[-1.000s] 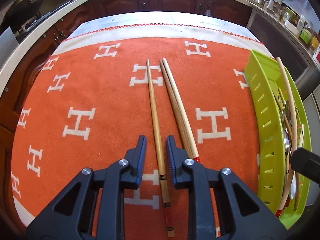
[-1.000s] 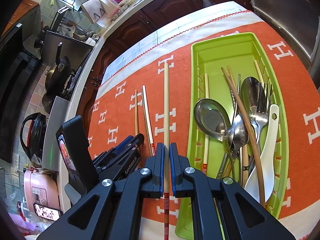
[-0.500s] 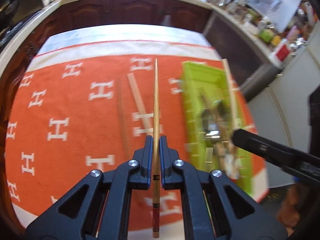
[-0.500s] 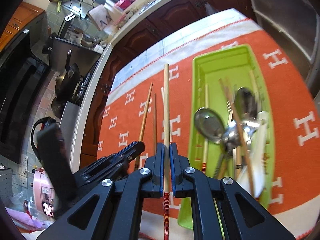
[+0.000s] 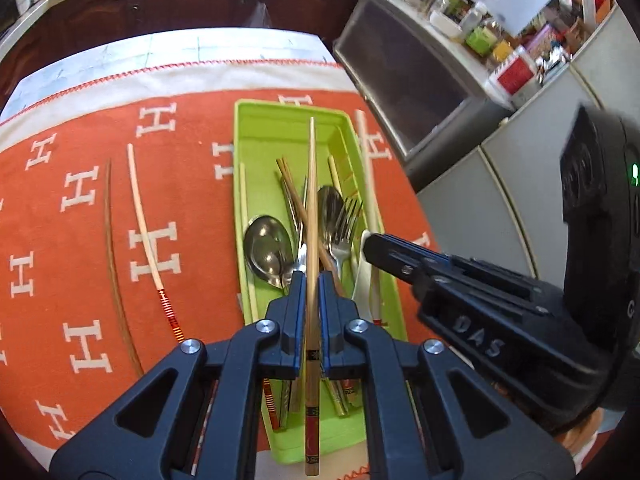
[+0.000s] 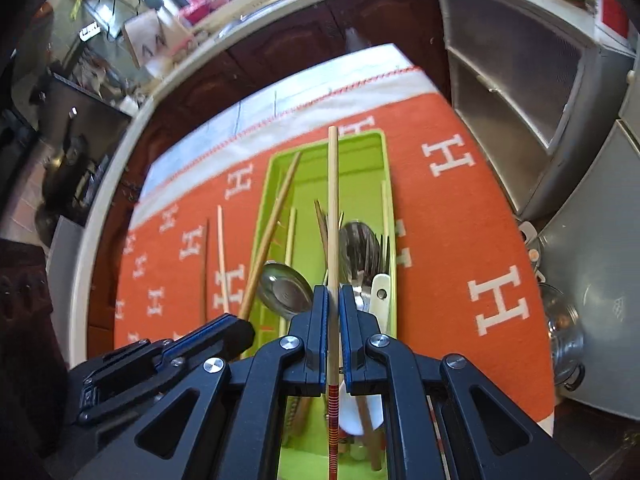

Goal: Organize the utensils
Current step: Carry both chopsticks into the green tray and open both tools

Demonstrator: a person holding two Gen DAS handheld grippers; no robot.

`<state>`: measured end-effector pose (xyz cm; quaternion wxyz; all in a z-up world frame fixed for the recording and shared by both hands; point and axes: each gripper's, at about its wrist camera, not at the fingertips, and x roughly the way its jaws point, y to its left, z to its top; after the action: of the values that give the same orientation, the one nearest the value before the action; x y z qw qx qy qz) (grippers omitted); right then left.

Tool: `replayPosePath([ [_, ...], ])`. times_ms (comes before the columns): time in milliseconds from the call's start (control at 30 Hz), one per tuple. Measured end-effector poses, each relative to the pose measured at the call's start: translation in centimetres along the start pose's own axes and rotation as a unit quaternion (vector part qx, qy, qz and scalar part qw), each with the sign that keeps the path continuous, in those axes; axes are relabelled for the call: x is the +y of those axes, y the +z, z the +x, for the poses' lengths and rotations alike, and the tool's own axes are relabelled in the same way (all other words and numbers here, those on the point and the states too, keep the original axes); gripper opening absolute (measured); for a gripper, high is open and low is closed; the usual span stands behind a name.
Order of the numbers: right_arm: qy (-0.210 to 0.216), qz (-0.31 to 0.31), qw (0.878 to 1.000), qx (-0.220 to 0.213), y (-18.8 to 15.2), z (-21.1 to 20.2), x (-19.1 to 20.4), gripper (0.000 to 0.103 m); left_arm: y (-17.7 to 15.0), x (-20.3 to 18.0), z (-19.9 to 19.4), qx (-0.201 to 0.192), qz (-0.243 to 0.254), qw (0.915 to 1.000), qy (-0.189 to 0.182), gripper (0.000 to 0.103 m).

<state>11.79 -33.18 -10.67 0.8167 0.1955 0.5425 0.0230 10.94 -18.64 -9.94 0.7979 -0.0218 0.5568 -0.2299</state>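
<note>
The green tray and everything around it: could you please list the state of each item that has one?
Left gripper: shut on a wooden chopstick, held above the tray.
Right gripper: shut on a pale chopstick, also above the tray.
Green tray: lying on the orange cloth, holding spoons, forks and chopsticks.
Two loose chopsticks: lying flat on the cloth, left of the tray.

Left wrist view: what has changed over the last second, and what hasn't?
The left tongs closed on a chopstick from the orange cloth, lifted it and swung right over the green tray. The right tongs kept their own chopstick, also moving over the tray. Two chopsticks remain on the cloth.
</note>
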Motion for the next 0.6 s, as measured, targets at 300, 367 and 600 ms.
replayPosePath([
  [300, -0.017, 0.000, 1.000, 0.006, -0.4, 2.0, -0.1, 0.029, -0.8, 0.3, -0.9, -0.008, 0.047, 0.9983, 0.034, 0.006],
  [367, -0.014, 0.001, 1.000, 0.004, -0.5, 1.9, 0.3, 0.029, -1.0, 0.4, -1.6, -0.005, 0.059, 0.9974, 0.041, 0.011],
  [600, -0.007, 0.005, 1.000, -0.007, -1.5, 0.1, 1.3, 0.029, -1.6, 1.8, -4.7, 0.002, 0.107, 0.9912, 0.078, 0.015],
])
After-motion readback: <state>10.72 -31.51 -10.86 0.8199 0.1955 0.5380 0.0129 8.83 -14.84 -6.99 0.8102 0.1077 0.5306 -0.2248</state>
